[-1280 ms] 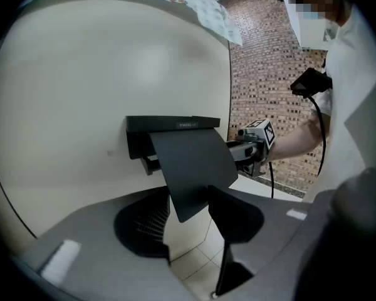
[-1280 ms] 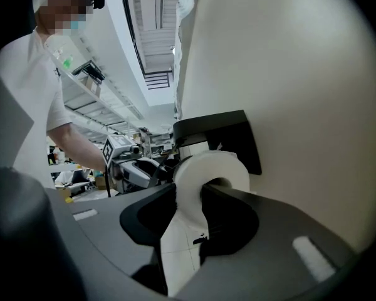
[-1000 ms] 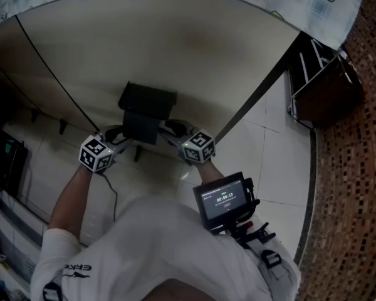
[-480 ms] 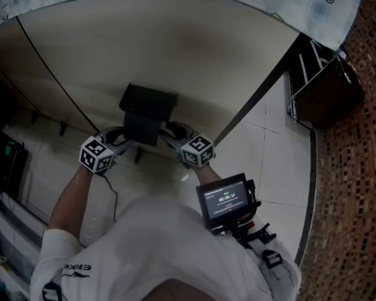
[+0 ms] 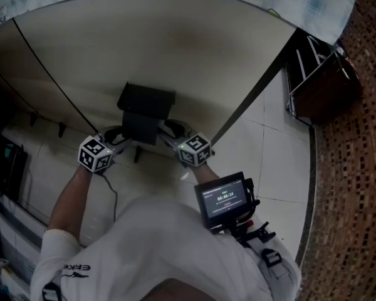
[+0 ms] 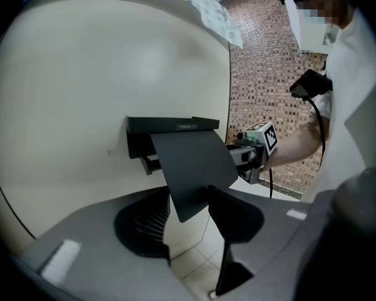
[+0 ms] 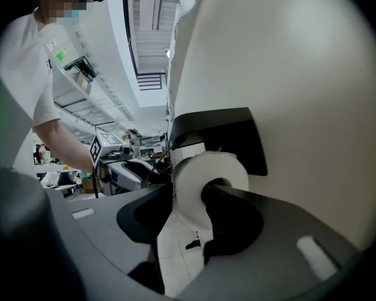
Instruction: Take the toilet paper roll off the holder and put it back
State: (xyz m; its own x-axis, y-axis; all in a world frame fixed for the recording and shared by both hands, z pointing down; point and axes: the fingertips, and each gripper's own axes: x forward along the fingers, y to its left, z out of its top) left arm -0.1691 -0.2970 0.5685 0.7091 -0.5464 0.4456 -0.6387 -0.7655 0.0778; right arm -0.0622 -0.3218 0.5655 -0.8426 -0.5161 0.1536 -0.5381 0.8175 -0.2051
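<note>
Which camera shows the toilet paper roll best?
The right gripper view: the white toilet paper roll shows round, hole and all, under the black holder, between the opening jaws of the right gripper. In the head view the holder's top hides it; in the left gripper view the holder's flap covers it.

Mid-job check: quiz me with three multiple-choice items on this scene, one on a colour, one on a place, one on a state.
1. The holder is: A white; B chrome; C black.
2. The toilet paper roll is: A atop the holder; B between the right gripper's jaws; C nowhere in view.
3. The holder's flap is: A tilted outward; B hanging straight down; C detached.
Key: 1 C, it is dark in all views. 2 B, the right gripper view shows its opening jaws flanking the roll. 3 A, the left gripper view shows it angled out.
</note>
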